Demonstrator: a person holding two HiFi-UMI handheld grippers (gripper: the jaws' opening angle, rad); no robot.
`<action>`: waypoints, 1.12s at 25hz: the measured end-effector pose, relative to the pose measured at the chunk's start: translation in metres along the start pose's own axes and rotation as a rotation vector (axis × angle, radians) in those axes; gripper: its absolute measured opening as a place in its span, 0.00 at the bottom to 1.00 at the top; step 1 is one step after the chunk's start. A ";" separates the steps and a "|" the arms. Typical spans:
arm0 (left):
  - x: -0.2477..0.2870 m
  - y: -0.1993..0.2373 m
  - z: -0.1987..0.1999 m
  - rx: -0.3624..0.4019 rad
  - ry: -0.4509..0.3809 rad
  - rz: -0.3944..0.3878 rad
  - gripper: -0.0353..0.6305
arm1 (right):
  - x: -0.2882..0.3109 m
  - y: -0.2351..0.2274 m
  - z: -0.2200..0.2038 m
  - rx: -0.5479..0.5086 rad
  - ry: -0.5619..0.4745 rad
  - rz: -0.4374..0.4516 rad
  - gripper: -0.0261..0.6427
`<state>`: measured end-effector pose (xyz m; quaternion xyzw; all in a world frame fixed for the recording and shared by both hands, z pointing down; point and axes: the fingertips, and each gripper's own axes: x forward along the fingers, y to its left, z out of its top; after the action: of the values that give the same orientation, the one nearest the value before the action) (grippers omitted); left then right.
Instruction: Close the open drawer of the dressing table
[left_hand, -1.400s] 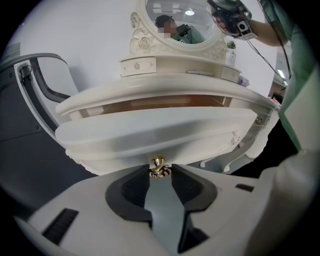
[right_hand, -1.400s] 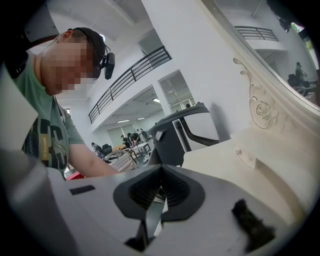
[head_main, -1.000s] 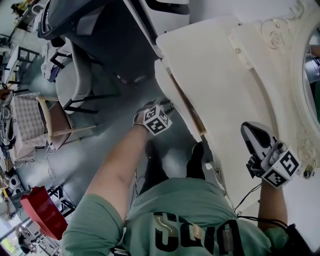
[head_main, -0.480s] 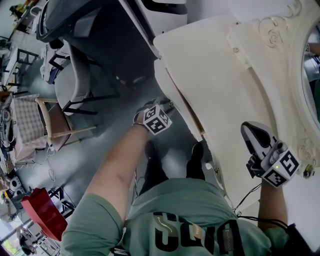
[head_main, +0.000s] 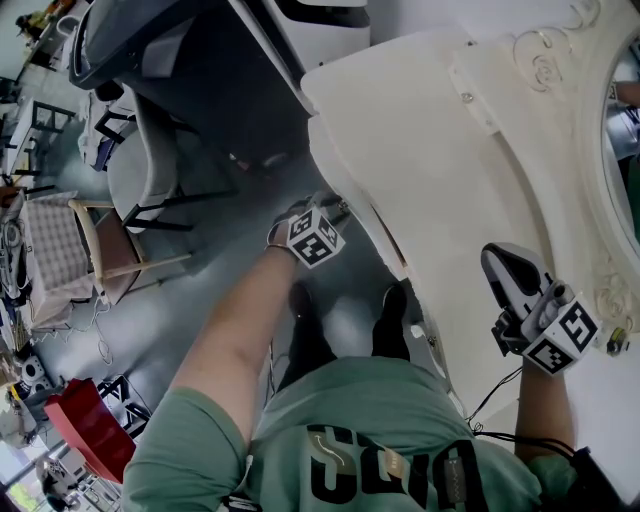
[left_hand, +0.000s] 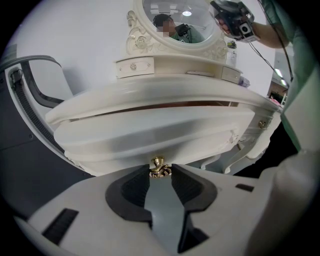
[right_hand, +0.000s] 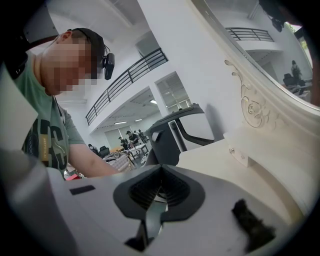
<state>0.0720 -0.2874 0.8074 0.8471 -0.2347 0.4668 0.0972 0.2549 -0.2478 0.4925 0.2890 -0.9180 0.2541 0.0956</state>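
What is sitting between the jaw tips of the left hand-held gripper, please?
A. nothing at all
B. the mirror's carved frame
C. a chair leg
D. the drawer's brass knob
D: in the left gripper view the brass knob on the drawer front sits right between the jaw tips of the left hand-held gripper, which meet it on both sides.

The left gripper (left_hand: 160, 174), white plastic with black ribbed pads, points steeply down at the end of a bare, outstretched left forearm (head_main: 235, 345), its marker cube turned upward. Its jaws stand fairly wide, closed on a small brass knob (left_hand: 158, 164) that sits right between the fingertips and touches both pads. The right gripper (right_hand: 161, 176), of the same make, is held nearly level above a bent right forearm (head_main: 545, 415). Its jaws are together with nothing between the fingertips.
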 end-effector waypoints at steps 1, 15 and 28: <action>0.001 0.000 0.001 0.000 -0.001 0.000 0.27 | -0.001 -0.001 0.000 0.001 -0.001 0.000 0.06; 0.008 0.001 0.013 -0.001 -0.012 0.001 0.27 | -0.009 -0.006 -0.003 0.009 -0.004 -0.015 0.06; 0.017 0.003 0.023 0.004 -0.016 0.004 0.27 | -0.014 -0.012 -0.006 0.014 -0.011 -0.021 0.06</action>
<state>0.0952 -0.3035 0.8089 0.8506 -0.2361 0.4606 0.0930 0.2732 -0.2460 0.4980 0.3005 -0.9137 0.2580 0.0911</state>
